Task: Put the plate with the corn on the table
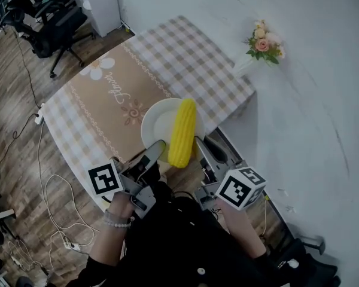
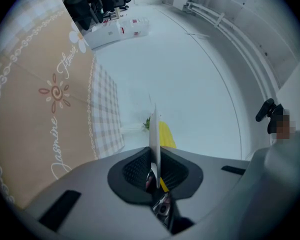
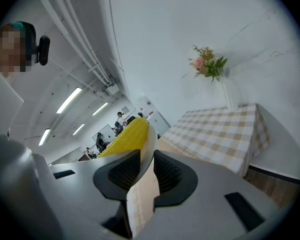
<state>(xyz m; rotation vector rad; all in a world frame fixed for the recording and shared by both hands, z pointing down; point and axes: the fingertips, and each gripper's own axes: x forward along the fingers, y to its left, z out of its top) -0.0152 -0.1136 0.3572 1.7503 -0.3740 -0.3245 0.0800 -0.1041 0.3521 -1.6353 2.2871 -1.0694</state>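
A white plate carries a yellow corn cob that lies lengthwise across its right half. Both grippers hold the plate over the near edge of the table. My left gripper is shut on the plate's near-left rim, which shows edge-on as a thin plate rim between the jaws of that left gripper, with the corn behind it. My right gripper is shut on the right rim. In its own view the right gripper clamps the plate rim beside the corn.
The table has a checked cloth with a tan flowered runner. A white vase of flowers stands at its far right corner, close to the white wall. Office chairs stand at the far left, and cables lie on the wooden floor.
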